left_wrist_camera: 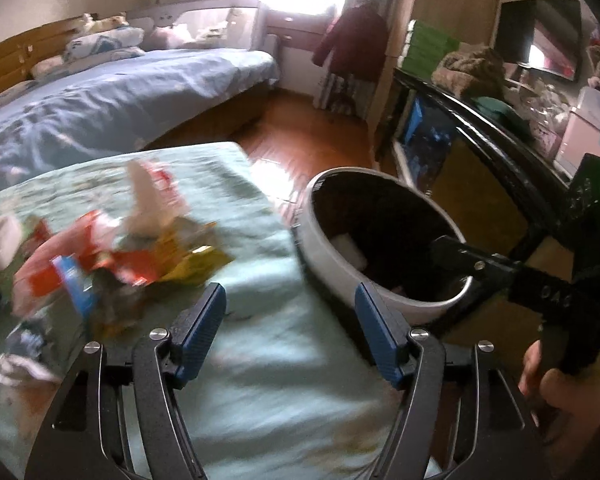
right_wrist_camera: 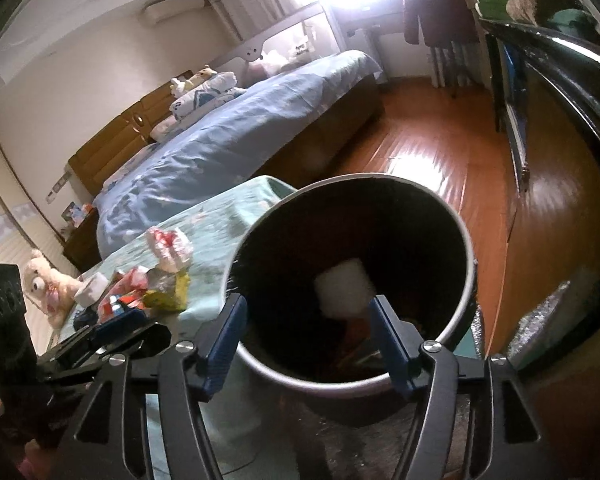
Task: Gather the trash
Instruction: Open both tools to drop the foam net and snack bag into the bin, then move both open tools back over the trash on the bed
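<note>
The surface, draped in a pale green cloth, carries the remaining trash; the trash bin stands just beside its edge, presumably so pieces travel a short way. A heap of wrappers lies on the cloth, away from the bin. A white wad appears mid-drop inside the bin. The right hand-held gripper hangs released over the bin's mouth; the left hand-held gripper is spread empty beside the bin.

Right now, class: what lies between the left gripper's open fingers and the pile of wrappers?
Only bare green cloth separates the left gripper from the wrappers, per the left wrist view.
</note>
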`<state>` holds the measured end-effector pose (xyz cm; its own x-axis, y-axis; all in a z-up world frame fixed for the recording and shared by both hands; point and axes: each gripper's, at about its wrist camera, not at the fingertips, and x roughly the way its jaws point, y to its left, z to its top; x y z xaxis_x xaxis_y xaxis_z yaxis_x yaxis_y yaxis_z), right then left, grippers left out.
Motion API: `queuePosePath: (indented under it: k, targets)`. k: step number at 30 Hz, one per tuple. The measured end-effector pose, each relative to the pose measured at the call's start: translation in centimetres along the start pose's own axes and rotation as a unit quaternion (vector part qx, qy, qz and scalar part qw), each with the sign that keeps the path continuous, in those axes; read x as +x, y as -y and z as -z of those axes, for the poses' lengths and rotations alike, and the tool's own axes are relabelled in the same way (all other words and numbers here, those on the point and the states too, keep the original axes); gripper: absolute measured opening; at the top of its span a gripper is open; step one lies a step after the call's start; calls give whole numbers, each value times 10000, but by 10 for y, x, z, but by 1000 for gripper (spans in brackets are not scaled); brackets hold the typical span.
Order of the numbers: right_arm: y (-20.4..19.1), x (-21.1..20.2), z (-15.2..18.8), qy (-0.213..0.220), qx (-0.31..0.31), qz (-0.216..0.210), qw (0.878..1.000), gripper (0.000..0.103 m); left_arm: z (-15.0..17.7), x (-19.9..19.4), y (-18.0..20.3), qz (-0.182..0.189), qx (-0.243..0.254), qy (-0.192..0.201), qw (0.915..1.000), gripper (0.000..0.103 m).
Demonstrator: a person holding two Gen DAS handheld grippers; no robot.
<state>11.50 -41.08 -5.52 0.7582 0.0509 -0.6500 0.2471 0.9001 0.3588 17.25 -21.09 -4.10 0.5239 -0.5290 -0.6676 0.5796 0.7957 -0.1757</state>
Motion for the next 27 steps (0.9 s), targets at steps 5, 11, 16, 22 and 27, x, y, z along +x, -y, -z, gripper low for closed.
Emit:
queuePosePath:
  k: [5,11,16,22,27]
  targets:
    - [-17,-6,9,109,-55,-107,9999,84,21,-18,-26,-284,-192,43,9994,68]
    - [-44,-4,23,103,-226,-242,9994,92,40,-40,-56,-538,-406,87,9977,68]
    - [-69,5,35,-69,-392,-370,9985,92,55,-59,-78,-742,-550,166,9956,68]
    - [-98,13,48,-223,-641,-502,9964,93,69,-78,-109,-970,-834,238,9915,70]
    - [-117,20,55,-312,-829,-589,9943,94,77,-88,-128,-1147,-1013,279,9878,73]
